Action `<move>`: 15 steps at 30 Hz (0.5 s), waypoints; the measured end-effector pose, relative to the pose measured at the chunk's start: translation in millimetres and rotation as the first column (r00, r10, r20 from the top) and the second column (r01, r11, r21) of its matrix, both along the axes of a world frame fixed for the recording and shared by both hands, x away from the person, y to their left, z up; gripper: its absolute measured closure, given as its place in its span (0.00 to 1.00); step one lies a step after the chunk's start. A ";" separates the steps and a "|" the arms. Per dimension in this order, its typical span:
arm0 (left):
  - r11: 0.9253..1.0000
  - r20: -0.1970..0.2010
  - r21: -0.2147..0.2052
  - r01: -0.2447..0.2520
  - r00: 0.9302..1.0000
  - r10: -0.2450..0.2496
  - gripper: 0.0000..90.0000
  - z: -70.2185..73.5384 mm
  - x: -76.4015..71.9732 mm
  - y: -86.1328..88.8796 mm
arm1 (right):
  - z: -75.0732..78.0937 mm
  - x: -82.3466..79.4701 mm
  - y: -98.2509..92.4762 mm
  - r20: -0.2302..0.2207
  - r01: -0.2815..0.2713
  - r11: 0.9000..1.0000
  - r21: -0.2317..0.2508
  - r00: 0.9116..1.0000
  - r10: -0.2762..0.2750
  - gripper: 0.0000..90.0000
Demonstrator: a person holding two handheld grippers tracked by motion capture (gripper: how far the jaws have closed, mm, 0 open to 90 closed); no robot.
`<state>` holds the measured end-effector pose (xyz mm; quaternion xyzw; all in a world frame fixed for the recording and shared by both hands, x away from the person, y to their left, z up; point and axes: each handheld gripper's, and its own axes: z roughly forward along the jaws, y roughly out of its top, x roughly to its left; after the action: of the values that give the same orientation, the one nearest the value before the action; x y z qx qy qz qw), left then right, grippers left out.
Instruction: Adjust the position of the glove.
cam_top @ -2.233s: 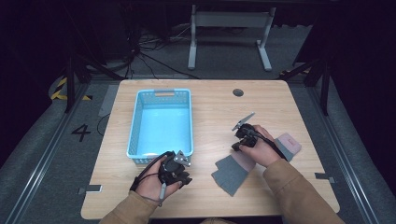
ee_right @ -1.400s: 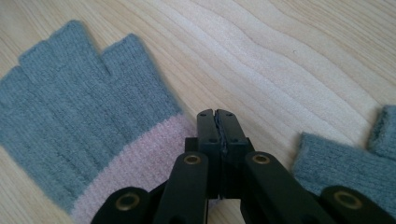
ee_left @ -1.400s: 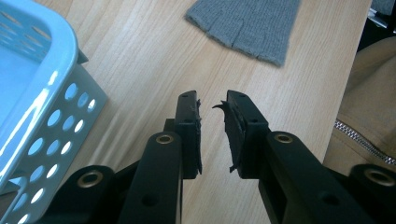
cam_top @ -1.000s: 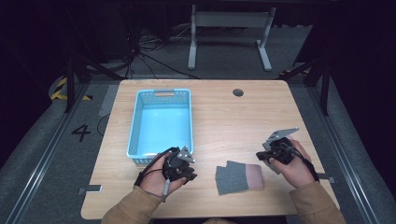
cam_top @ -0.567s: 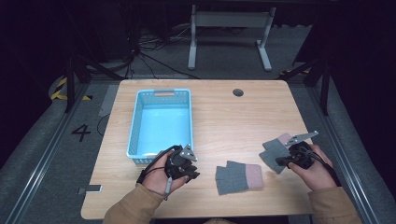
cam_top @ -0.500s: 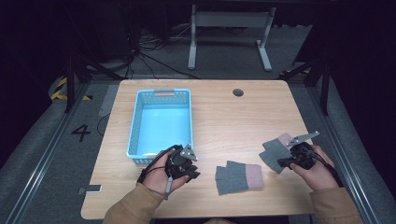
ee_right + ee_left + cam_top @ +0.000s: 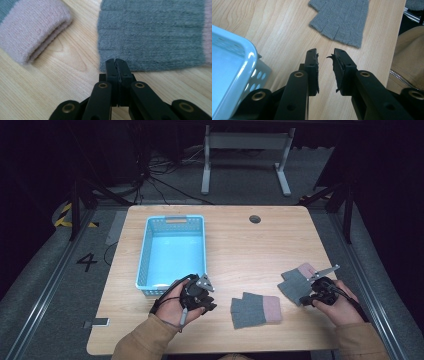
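Two grey fingerless gloves with pink cuffs lie on the wooden table [image 7: 240, 245]. One glove [image 7: 255, 309] rests near the front middle, and its grey fingers [image 7: 342, 20] lie ahead of my left gripper [image 7: 209, 304]. The left gripper [image 7: 325, 56] is shut down to a narrow slit, with nothing between its jaws. The other glove [image 7: 296, 282] lies flat at the right. My right gripper [image 7: 307, 296] is shut tight on this glove's near edge [image 7: 150, 37]. The pink cuff [image 7: 32, 32] of the middle glove shows to the left of the right gripper [image 7: 116, 61].
A light blue basket [image 7: 172, 252] stands empty at the left, and its rim [image 7: 234, 62] is close beside the left gripper. A round cable hole [image 7: 255, 219] sits near the table's far edge. A tan sleeve [image 7: 407, 50] lies at the front edge.
My right gripper has moved to the right, and the second glove now lies at the right side of the table. The left hand and the middle glove have stayed put.
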<state>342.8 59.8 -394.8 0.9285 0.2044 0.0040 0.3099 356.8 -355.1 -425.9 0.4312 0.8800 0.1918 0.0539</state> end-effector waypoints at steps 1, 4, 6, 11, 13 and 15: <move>1.000 0.001 -0.002 -0.002 1.000 0.002 0.82 -0.4 -0.2 -0.1 | -1.0 0.3 0.5 -0.002 0.001 1.000 -0.001 1.000 -0.001 1.00; 1.000 0.000 -0.002 -0.003 1.000 0.003 0.82 -0.2 -1.0 0.8 | -3.6 2.2 2.0 -0.002 -0.009 1.000 0.005 1.000 0.009 1.00; 1.000 0.000 -0.003 -0.006 1.000 0.006 0.82 -0.3 -1.8 1.4 | -3.8 3.0 2.6 0.002 -0.009 1.000 0.007 1.000 0.009 1.00; 1.000 0.000 -0.001 -0.011 1.000 0.011 0.82 -1.0 -3.3 3.1 | -5.3 6.3 7.9 0.019 -0.014 1.000 0.019 1.000 0.014 1.00; 1.000 -0.001 -0.002 -0.021 1.000 0.021 0.82 -1.1 -4.4 5.5 | -5.9 9.0 10.7 0.027 -0.022 0.999 0.025 0.999 0.021 1.00; 1.000 0.000 -0.001 -0.028 1.000 0.028 0.82 -1.1 -5.2 8.0 | -6.5 11.5 13.0 0.032 -0.024 0.999 0.031 0.999 0.023 1.00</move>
<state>337.6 67.8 -395.9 0.9254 0.2177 0.0082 0.3101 368.3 -342.1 -432.5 0.4184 0.8810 0.2128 0.0590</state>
